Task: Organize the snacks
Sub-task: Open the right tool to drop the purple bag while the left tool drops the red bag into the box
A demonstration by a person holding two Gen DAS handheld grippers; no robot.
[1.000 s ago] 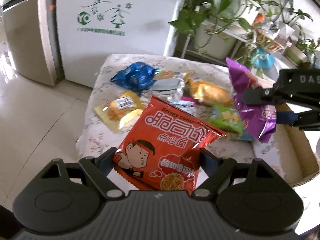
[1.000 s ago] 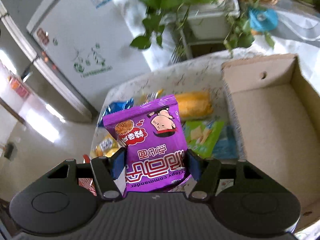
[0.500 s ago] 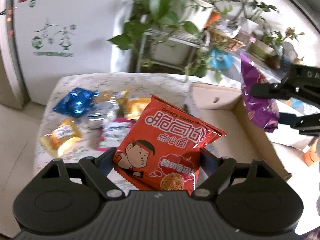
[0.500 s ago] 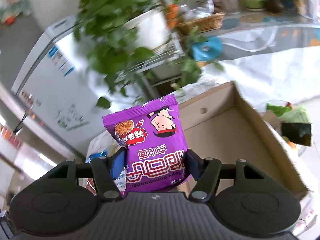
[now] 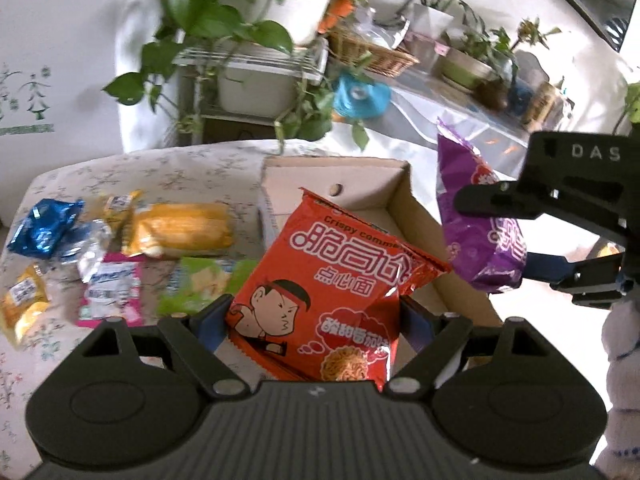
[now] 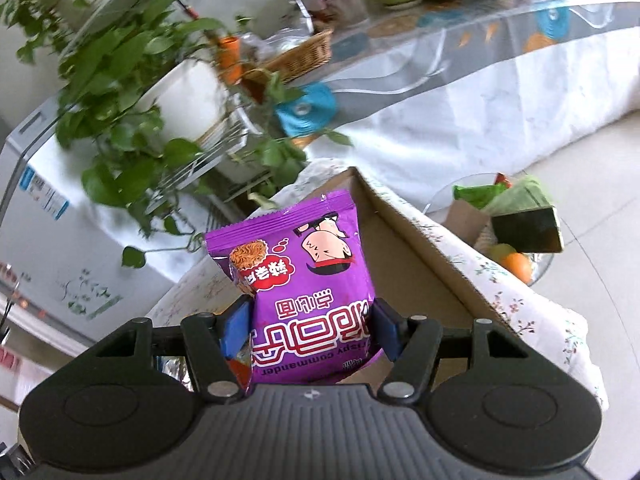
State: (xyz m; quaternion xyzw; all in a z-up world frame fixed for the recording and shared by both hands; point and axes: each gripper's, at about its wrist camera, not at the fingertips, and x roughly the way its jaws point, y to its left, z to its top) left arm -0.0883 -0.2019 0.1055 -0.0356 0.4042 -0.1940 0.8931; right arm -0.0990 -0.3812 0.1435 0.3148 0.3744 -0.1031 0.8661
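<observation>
My left gripper [image 5: 314, 318] is shut on a red noodle-snack packet [image 5: 332, 300] and holds it above the near left part of an open cardboard box [image 5: 360, 184]. My right gripper [image 6: 308, 320] is shut on a purple noodle-snack packet [image 6: 304, 288], held upside down over the same box [image 6: 420, 256]. In the left wrist view the right gripper [image 5: 532, 236] shows at the right with the purple packet [image 5: 476, 236] above the box's right side. The inside of the box is mostly hidden.
Several snacks lie on the flowered tablecloth [image 5: 168, 168] left of the box: a blue packet [image 5: 44, 226], a yellow packet [image 5: 180, 230], a green packet [image 5: 204, 280], a pink packet [image 5: 110, 292]. Potted plants [image 5: 240, 24] stand behind. A low table with fruit [image 6: 516, 232] stands at the right.
Both grippers have moved right from the snack pile toward the box, each keeping its packet. The purple packet now hangs over the box's right side.
</observation>
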